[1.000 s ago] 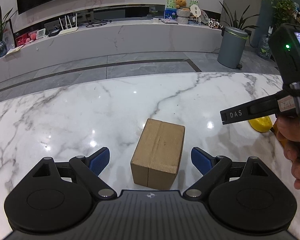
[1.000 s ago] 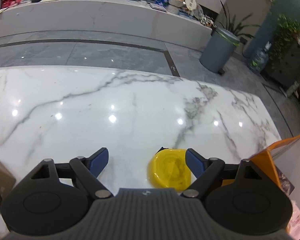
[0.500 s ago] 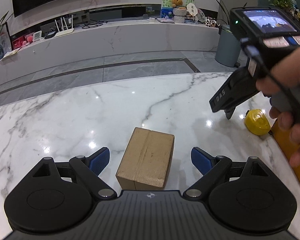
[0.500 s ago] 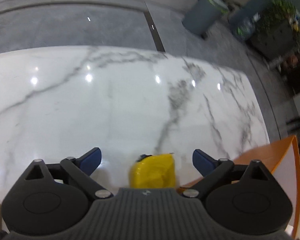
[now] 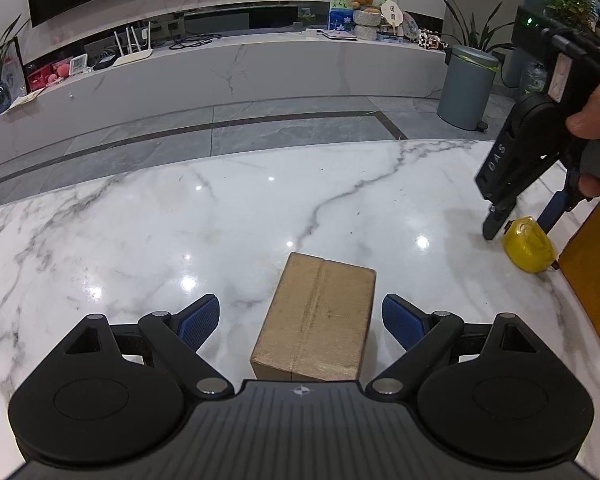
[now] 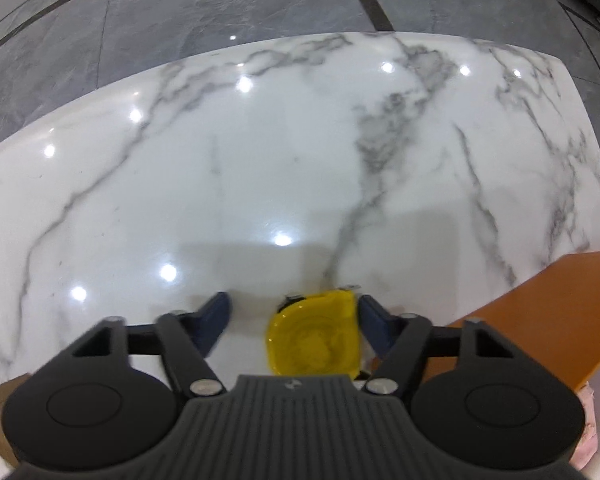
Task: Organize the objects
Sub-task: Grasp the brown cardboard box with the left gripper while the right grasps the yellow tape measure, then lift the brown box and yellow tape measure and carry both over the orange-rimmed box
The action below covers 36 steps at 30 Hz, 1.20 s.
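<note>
A brown cardboard box [image 5: 320, 320] stands on the marble table [image 5: 180, 220] between the blue pads of my left gripper [image 5: 300, 316], which is open, with a gap on each side. A small yellow translucent object [image 6: 314, 332] lies near the table's right edge. My right gripper [image 6: 292, 312] points straight down over it and its jaws are closing. The right pad [image 6: 370, 316] is against the yellow object and the left pad [image 6: 216, 312] is still apart from it. In the left wrist view the right gripper [image 5: 520, 228] straddles the yellow object [image 5: 530, 246], held by a person's hand [image 5: 596, 120].
An orange container [image 6: 540, 312] stands right beside the yellow object at the table's right edge, also in the left wrist view as an orange wall [image 5: 592, 264]. Beyond the table lie a grey tiled floor, a grey bin [image 5: 466, 86] and a long marble shelf.
The right gripper tilted down to point at the table, came lower around the yellow object, and its jaws widened then narrowed. The left gripper and box stayed nearly as they were.
</note>
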Each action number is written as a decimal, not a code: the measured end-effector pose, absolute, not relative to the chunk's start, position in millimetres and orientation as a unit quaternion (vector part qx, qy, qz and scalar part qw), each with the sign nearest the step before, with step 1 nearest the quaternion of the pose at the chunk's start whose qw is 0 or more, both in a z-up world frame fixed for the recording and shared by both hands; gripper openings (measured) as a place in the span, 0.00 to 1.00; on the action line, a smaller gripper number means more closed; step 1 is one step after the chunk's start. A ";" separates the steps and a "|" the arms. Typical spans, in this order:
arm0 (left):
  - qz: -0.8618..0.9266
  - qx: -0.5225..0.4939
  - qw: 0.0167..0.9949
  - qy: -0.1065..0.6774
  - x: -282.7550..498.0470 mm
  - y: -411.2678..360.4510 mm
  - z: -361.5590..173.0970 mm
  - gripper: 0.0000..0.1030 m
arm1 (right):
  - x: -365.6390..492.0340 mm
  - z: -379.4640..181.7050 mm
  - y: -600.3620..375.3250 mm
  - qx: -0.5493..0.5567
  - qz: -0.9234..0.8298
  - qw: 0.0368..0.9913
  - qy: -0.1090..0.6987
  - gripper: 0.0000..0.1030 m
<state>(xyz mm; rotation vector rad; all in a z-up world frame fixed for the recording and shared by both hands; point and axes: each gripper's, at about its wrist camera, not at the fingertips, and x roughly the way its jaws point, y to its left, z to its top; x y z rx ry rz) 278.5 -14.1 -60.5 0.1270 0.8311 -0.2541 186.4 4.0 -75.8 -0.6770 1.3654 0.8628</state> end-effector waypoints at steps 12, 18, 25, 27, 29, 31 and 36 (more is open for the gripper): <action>-0.128 0.074 0.892 0.428 243.1 -4.1 -60.6 0.50 | 149.9 -69.0 -15.0 -0.329 0.435 0.614 0.571 0.45; -0.125 0.079 0.884 0.443 208.2 7.8 -58.4 0.50 | 119.6 -68.4 -42.1 -0.350 0.462 0.596 0.556 0.45; -0.118 0.077 0.879 0.455 174.2 17.9 -54.6 0.50 | 77.6 -66.4 -78.9 -0.377 0.494 0.571 0.537 0.45; -0.114 0.074 0.878 0.459 166.1 20.0 -53.8 0.50 | 66.8 -65.8 -89.6 -0.382 0.502 0.567 0.530 0.45; -0.111 0.070 0.876 0.463 158.6 20.4 -53.2 0.50 | 56.2 -64.9 -100.2 -0.387 0.512 0.563 0.521 0.45; -0.109 0.068 0.875 0.466 150.7 19.8 -53.5 0.51 | 45.9 -63.9 -111.0 -0.392 0.522 0.560 0.510 0.46; -0.118 0.052 0.890 0.438 137.7 23.4 -49.9 0.83 | 31.2 -64.0 -127.2 -0.392 0.543 0.557 0.490 0.62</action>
